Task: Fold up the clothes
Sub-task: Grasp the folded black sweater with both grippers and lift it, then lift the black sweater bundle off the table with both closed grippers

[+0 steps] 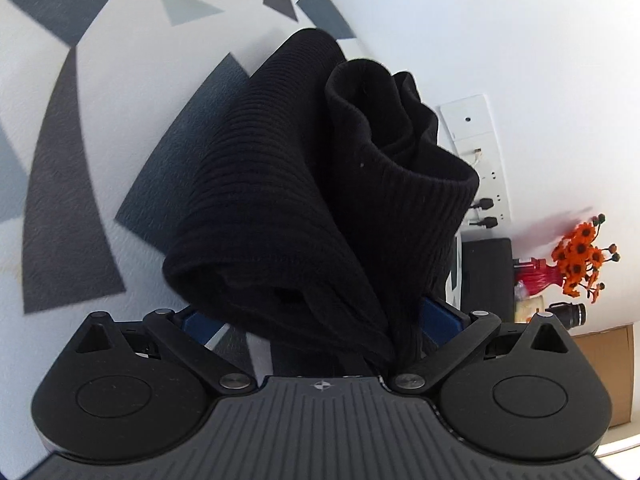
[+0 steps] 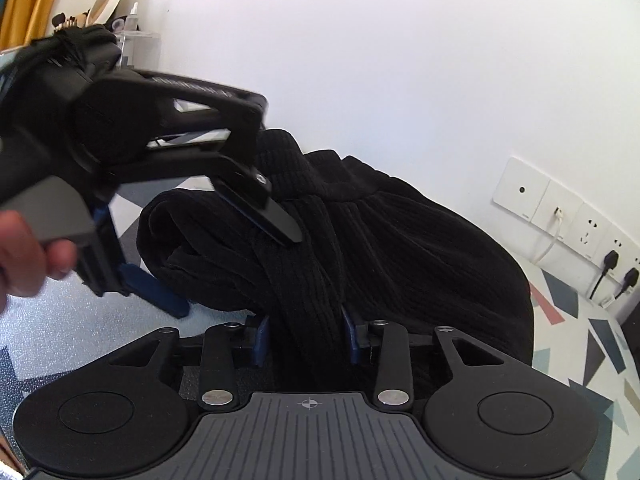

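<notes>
A black ribbed knit garment [image 1: 280, 200] is bunched in thick rolls on the patterned table cover [image 1: 60, 160]. My left gripper [image 1: 316, 316] has its jaws wide, and the fat roll fills the gap between the blue pads [image 1: 196, 320] and lifts off the cover there. In the right wrist view the same garment [image 2: 420, 240] spreads toward the wall. The left gripper [image 2: 232, 272] straddles its left roll, one finger on top and one below. My right gripper [image 2: 306, 332] is shut on a narrow band of the fabric, pinched between its blue pads [image 2: 262, 336].
A white wall runs close behind, with a row of sockets [image 2: 560, 216] and plugged cables. Orange flowers in a red vase [image 1: 580, 256], a black box [image 1: 488, 268] and a cardboard box [image 1: 608, 360] stand at the right. A person's hand [image 2: 24, 248] holds the left gripper.
</notes>
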